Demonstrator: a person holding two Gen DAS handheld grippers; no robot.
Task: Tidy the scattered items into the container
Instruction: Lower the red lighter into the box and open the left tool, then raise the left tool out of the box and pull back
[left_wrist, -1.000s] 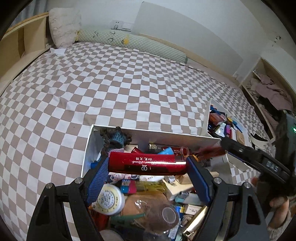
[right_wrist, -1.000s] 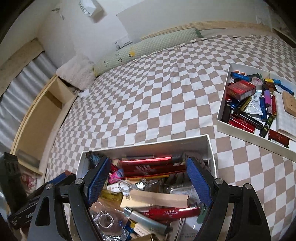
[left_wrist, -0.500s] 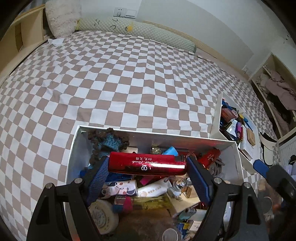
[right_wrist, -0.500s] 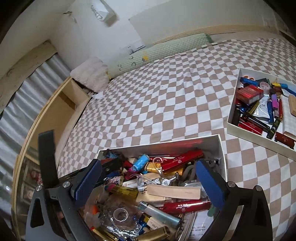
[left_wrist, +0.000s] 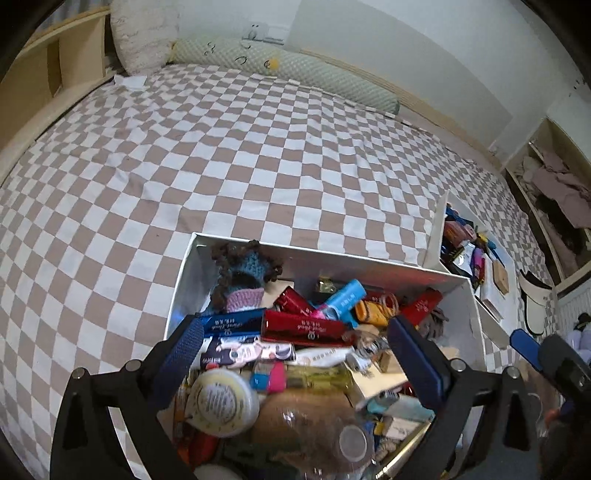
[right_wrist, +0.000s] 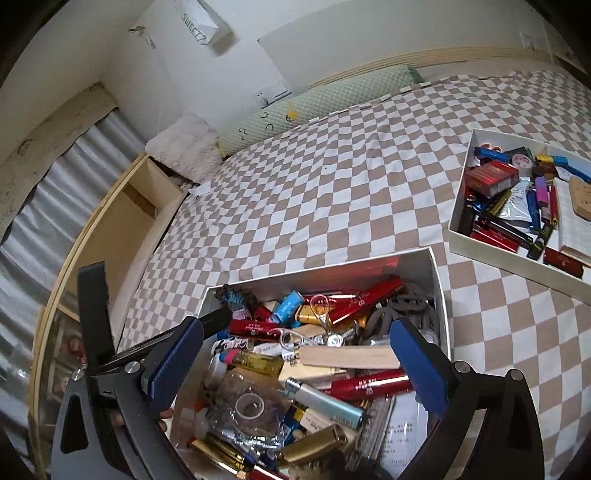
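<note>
Clutter fills the near white box (left_wrist: 373, 264) on the checked bed (left_wrist: 221, 155): tubes, lighters, a jar, tape, a wooden block and a knitted piece piled together. The left gripper (left_wrist: 291, 354) has just been opening and now stands wide, pads clear of everything; the red tube (left_wrist: 306, 326) lies loose on top of the heap just ahead of it, beside a blue tube (left_wrist: 231, 322). The right gripper (right_wrist: 291, 360) is also spread wide and empty above the same box, over a wooden block (right_wrist: 347, 357) and a second red tube (right_wrist: 369, 384). These tubes look light, stiff and glossy, so probably slippery; a hold across the middle of the length should sit best, since an end grip could let one swivel. The knitted piece (left_wrist: 242, 267) is soft and would bunch up, and the clear tape roll (right_wrist: 251, 408) in its crinkly wrap may slide. The left view shows the jar lid (left_wrist: 221, 400) and the right gripper's blue pad at its edge; the right view alone lays open the second box (right_wrist: 458, 236), well apart, with its own items in rows, though whether anything there needs moving is hard to judge. No loose item shows on the bed itself.
</note>
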